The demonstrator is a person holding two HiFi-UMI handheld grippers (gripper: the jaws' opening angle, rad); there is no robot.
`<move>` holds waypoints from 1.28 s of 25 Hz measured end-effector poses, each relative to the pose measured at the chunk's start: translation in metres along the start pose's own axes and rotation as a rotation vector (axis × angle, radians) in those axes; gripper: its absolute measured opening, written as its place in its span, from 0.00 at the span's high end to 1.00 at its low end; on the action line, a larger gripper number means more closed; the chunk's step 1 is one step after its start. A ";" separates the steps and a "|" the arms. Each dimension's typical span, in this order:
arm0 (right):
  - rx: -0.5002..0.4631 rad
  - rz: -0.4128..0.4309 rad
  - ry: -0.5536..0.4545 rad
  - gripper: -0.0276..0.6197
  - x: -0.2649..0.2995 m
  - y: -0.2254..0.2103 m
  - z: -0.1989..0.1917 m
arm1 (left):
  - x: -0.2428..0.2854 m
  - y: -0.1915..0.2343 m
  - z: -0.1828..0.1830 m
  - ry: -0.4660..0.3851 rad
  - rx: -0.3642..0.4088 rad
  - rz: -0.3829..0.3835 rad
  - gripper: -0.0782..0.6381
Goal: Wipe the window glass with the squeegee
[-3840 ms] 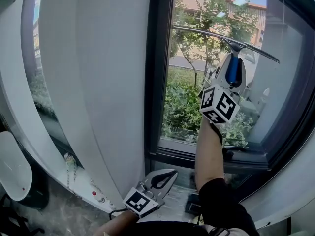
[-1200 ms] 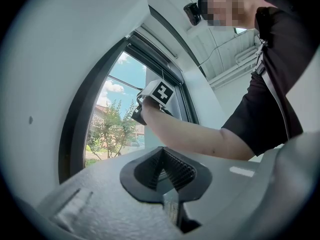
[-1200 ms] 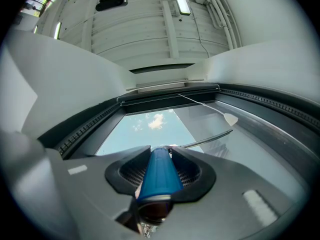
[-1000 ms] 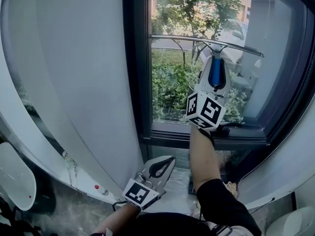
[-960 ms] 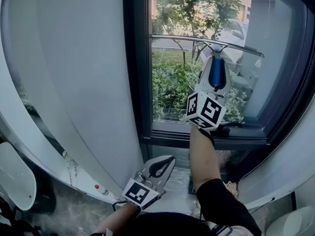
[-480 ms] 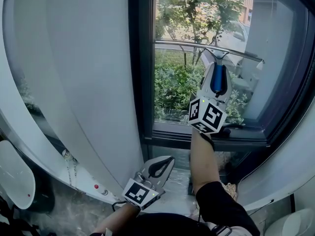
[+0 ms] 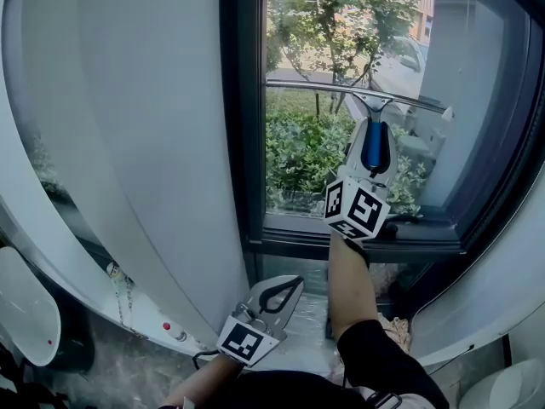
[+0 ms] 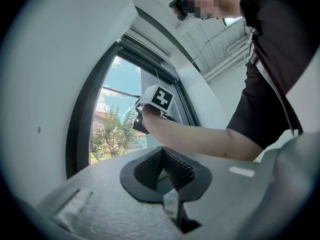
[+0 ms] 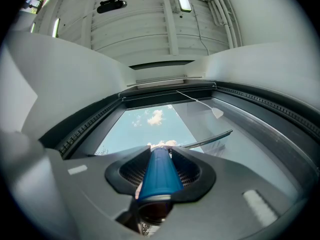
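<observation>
Two grippers are seen: the right gripper (image 7: 372, 128) is clamped on the blue handle of the squeegee (image 7: 328, 87), whose blade is laid level against the glass (image 7: 298, 169), while the left gripper (image 7: 288, 286) is held low, jaws together and empty.

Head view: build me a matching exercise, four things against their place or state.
Things:
1. squeegee
2. left gripper
3. right gripper
4. window frame

Places or states:
A. held low, jaws together, nothing in them
B. dark, upright, at the left edge of the glass
C. clamped on a blue handle
D. blade stretched level across the glass

Pairs: 1-D, 2-A, 3-C, 4-B
</observation>
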State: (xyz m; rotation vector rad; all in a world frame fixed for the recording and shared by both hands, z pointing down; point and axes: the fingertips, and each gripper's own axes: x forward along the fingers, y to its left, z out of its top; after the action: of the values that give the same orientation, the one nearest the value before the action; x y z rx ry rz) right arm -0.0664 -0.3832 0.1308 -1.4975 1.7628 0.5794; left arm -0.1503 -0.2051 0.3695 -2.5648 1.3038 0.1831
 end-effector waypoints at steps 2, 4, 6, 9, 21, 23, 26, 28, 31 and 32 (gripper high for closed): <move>0.000 -0.006 0.005 0.75 -0.003 -0.002 -0.003 | 0.000 0.000 0.000 -0.005 -0.021 -0.001 0.89; 0.006 -0.010 0.011 0.75 -0.006 -0.001 -0.005 | -0.002 0.002 0.001 -0.009 -0.029 0.007 0.89; 0.010 -0.010 0.015 0.75 -0.009 0.000 -0.007 | -0.003 0.003 0.002 -0.008 -0.030 0.013 0.89; 0.011 -0.012 0.021 0.75 -0.013 -0.002 -0.009 | -0.005 0.004 -0.001 -0.006 -0.043 0.016 0.89; -0.002 -0.015 0.056 0.75 -0.025 -0.004 -0.016 | -0.003 0.002 -0.006 0.003 -0.072 0.010 0.89; -0.006 -0.012 0.062 0.75 -0.028 -0.004 -0.020 | -0.003 0.003 -0.008 0.007 -0.073 0.010 0.89; -0.013 -0.011 0.072 0.75 -0.034 -0.005 -0.025 | -0.004 0.002 -0.014 0.009 -0.078 0.007 0.89; -0.013 -0.014 0.080 0.75 -0.038 -0.006 -0.028 | -0.004 0.001 -0.016 0.013 -0.088 0.004 0.89; -0.013 -0.010 0.089 0.75 -0.042 -0.006 -0.031 | -0.003 -0.001 -0.017 0.022 -0.101 0.000 0.89; -0.015 -0.009 0.091 0.75 -0.043 -0.006 -0.032 | -0.002 -0.001 -0.018 0.021 -0.104 -0.001 0.89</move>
State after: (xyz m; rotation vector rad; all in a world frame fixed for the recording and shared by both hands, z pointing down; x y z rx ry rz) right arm -0.0660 -0.3808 0.1850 -1.5629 1.8237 0.5282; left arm -0.1509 -0.2076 0.3875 -2.6598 1.3342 0.2300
